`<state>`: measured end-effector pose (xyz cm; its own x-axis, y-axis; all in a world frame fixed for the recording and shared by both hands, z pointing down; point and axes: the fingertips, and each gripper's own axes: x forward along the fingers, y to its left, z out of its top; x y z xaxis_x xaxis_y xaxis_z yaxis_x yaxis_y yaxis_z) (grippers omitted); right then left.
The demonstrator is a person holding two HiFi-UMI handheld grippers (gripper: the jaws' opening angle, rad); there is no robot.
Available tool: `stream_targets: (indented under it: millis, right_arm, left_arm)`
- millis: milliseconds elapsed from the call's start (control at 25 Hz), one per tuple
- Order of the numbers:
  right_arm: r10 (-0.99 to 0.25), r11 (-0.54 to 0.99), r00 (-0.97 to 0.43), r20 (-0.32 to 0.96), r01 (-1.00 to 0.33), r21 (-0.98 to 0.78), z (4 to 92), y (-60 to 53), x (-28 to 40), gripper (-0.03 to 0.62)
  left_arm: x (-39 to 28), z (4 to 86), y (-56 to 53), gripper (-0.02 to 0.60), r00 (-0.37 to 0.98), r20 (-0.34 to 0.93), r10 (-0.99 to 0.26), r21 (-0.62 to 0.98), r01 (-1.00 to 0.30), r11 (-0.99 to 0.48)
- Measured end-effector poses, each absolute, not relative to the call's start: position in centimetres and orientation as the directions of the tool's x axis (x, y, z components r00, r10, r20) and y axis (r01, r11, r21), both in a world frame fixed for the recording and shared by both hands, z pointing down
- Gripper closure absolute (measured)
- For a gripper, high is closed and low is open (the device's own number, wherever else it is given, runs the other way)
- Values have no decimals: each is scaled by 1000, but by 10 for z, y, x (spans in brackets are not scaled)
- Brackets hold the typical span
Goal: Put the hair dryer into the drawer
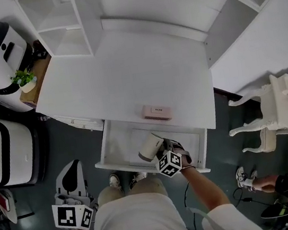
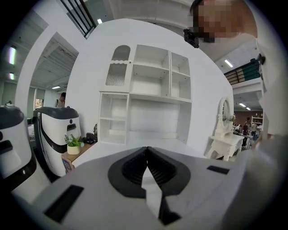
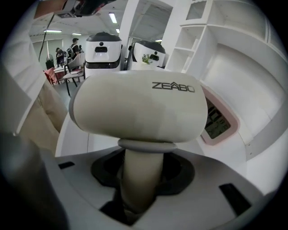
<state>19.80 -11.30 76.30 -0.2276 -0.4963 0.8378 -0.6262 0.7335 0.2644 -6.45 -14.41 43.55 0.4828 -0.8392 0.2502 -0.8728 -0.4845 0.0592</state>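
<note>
My right gripper (image 1: pixel 163 152) is shut on the handle of a cream hair dryer (image 1: pixel 150 147), whose barrel (image 3: pixel 137 108) fills the right gripper view. It hangs inside the open white drawer (image 1: pixel 116 134) under the desk's front edge, barrel pointing up-left. My left gripper (image 1: pixel 72 185) is low at the left, away from the drawer, over the dark floor. In the left gripper view its jaws are pressed together with nothing between them (image 2: pixel 146 168).
A pink digital clock (image 1: pixel 156 112) lies on the white desk top (image 1: pixel 117 78) just above the drawer. White shelving rises behind. A potted plant (image 1: pixel 25 79) and white machines stand left, a white ornate stool (image 1: pixel 272 111) right. The person's knees are below the drawer.
</note>
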Motion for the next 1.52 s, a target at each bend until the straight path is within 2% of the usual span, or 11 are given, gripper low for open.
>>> stream_targets:
  millis: [760, 1520]
  right_arm:
    - [-378, 829, -169, 910, -500, 251, 818, -119, 186, 422]
    - [-250, 871, -141, 958, -465, 159, 844, -121, 180, 421]
  left_arm:
    - [-87, 452, -130, 566, 425, 292, -857, 76, -903, -423]
    - [-110, 460, -127, 566, 388, 311, -868, 88, -921, -380]
